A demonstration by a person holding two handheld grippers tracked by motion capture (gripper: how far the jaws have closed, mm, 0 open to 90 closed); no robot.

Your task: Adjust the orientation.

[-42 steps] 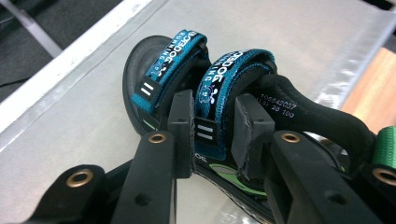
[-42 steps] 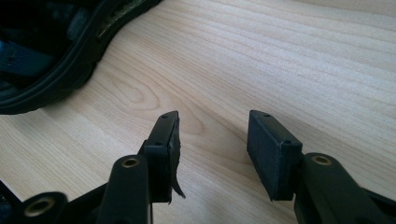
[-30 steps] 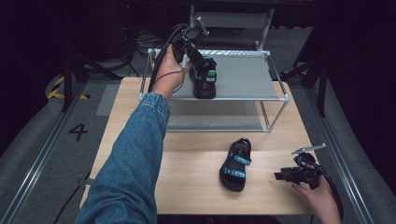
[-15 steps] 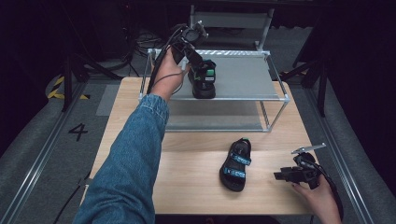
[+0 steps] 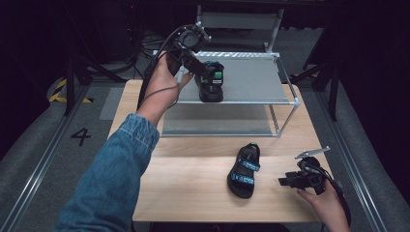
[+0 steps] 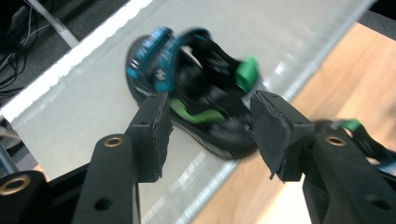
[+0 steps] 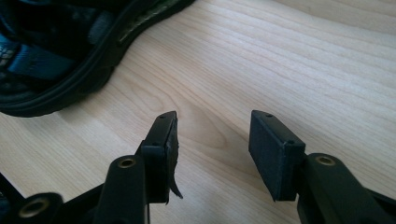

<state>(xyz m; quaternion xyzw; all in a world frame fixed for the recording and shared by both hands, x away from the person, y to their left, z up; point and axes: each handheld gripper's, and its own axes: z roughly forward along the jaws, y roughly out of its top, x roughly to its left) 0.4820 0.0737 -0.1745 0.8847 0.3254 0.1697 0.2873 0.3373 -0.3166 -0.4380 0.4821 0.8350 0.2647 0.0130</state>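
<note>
A black sandal with blue straps and green trim [image 5: 211,83] stands on the top shelf of a metal rack [image 5: 251,77], near its front left edge. My left gripper [image 5: 207,72] is held just over it, open. In the left gripper view the blurred sandal [image 6: 196,107] lies just beyond the spread jaws of my left gripper [image 6: 208,126]. The matching sandal [image 5: 244,169] lies on the wooden table [image 5: 193,183]. My right gripper [image 5: 284,182] rests low to its right, open and holding nothing. The right gripper view has my right gripper [image 7: 212,140] over bare wood, with the sandal [image 7: 60,56] at the upper left.
The rack has a lower shelf [image 5: 217,121] and thin metal posts [image 5: 285,116] at its corners. It stands on the far half of the table. A denim sleeve [image 5: 111,183] crosses the table's left side. Dark floor and stands surround the table.
My left hand and gripper have drawn slightly up and to the left, off the sandal on the top shelf. The sandal stays put. My right gripper has not moved.
</note>
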